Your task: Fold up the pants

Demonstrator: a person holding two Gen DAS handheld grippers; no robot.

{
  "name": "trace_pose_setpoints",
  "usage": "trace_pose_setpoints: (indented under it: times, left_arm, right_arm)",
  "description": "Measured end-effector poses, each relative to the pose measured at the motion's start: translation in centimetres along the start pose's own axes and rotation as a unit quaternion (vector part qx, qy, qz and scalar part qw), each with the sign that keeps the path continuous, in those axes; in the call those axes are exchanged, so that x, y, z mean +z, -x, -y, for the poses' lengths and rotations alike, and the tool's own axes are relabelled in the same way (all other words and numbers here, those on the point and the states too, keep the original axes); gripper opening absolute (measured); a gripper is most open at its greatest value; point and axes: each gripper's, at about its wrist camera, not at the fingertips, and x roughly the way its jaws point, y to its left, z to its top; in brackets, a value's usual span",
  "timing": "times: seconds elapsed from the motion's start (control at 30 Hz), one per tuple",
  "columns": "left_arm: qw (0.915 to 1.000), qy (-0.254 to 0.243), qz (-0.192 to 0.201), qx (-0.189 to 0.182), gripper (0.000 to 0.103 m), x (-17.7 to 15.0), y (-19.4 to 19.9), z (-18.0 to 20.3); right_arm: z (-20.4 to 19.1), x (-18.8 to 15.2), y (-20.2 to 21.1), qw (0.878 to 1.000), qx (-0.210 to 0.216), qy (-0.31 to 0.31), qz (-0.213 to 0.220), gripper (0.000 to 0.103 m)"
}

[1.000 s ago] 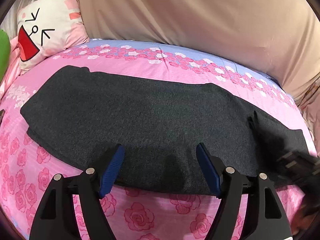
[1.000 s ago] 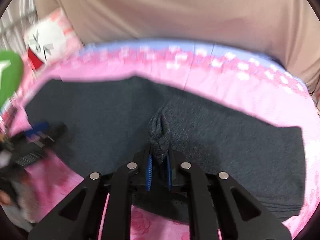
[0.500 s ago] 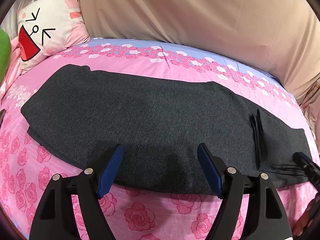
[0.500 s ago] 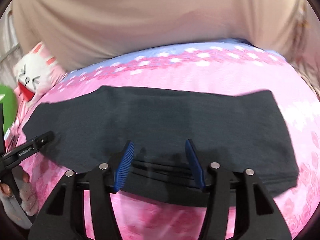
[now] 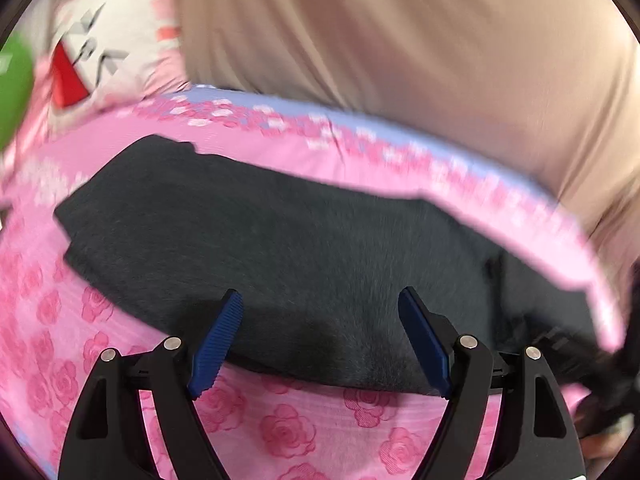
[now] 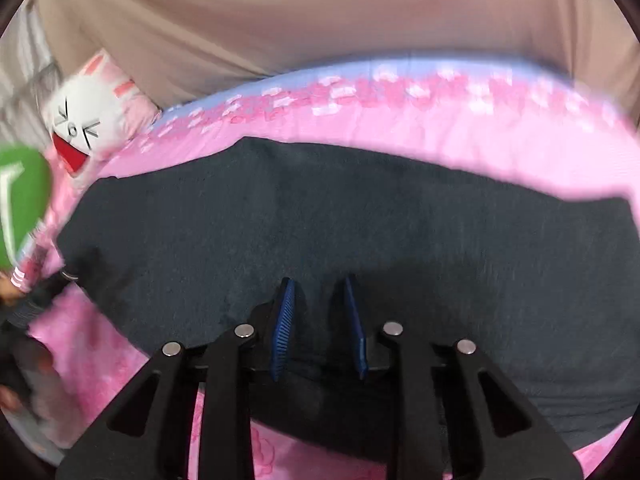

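Wide and opening, the left gripper (image 5: 320, 336) hovers over the near edge of the pants (image 5: 280, 248) with nothing pinched between its blue pads. The right gripper (image 6: 318, 324) has its jaws narrow and closing over dark cloth; blur makes it hard to say whether any fabric is caught, but the pads look clear of it.

The pants lie flat as a long dark strip running left to right across the pink bedsheet (image 5: 280, 428), apparently already folded lengthwise. Judging by this, the step in hand is taking a fresh hold for the crosswise fold. That calls for pinching all layers at one end and carrying them over to the other end, keeping the edges lined up.

Bare sheet shows along the near edge and beyond the far edge, so there is room to work. A pillow (image 5: 108, 52) sits far left, well apart from the pants, and a beige drape (image 5: 400, 40) backs the bed.
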Motion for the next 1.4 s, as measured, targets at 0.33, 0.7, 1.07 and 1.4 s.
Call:
trace_pose_setpoints:
  times: [0.33, 0.7, 1.07, 1.4]
  left_arm:
    - [0.9624, 0.267, 0.006, 0.048, 0.082, 2.5, 1.2, -17.3]
    - [0.9625, 0.262, 0.009, 0.069, 0.016, 3.4, -1.4, -15.1]
    - [0.9957, -0.005, 0.083, -0.040, 0.015, 8.4, 4.8, 7.1]
    - [0.9772, -0.155, -0.080, -0.121, 0.062, -3.5, -3.8, 22.3]
  right_arm:
    - [11.7, -2.5, 8.0, 0.982, -0.088, -0.148, 0.084, 0.046]
    - [20.4, -6.1, 11.8, 0.955, -0.082, -0.262, 0.114, 0.062]
    - [17.8, -5.5, 11.3, 0.971, -0.079, -0.193, 0.113, 0.072]
    - [18.3, -5.8, 11.2, 0.972, -0.034, -0.208, 0.103, 0.079]
